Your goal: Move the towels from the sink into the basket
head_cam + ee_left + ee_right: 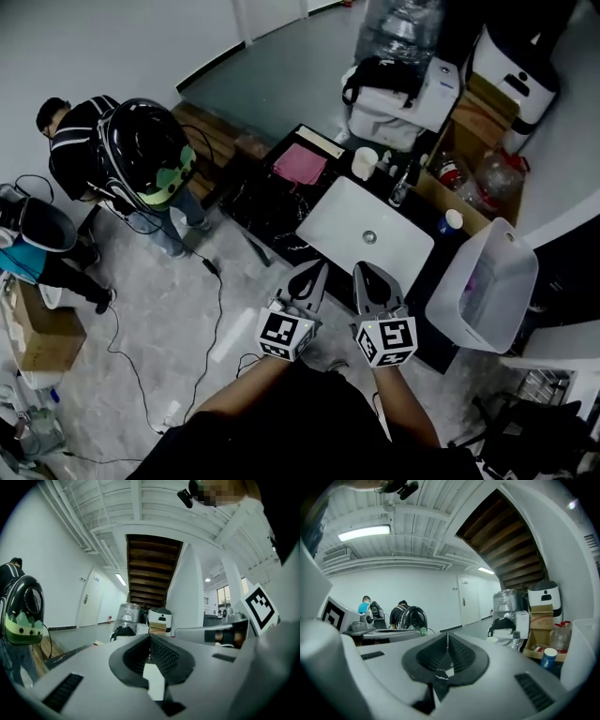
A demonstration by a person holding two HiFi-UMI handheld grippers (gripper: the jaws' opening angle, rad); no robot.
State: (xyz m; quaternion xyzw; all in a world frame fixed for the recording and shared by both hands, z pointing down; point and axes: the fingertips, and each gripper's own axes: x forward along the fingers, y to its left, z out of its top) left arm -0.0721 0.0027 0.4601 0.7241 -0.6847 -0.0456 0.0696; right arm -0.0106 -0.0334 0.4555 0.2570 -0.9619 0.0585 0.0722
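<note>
Left tool [321,268], right tool [362,269] — closed, empty

text: none can be read | numbers: none | labels and signs: too small or blurry to read

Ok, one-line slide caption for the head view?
Both shut, left gripper and right gripper side by side before the white sink; pink towel on the counter, basket at right.
</note>
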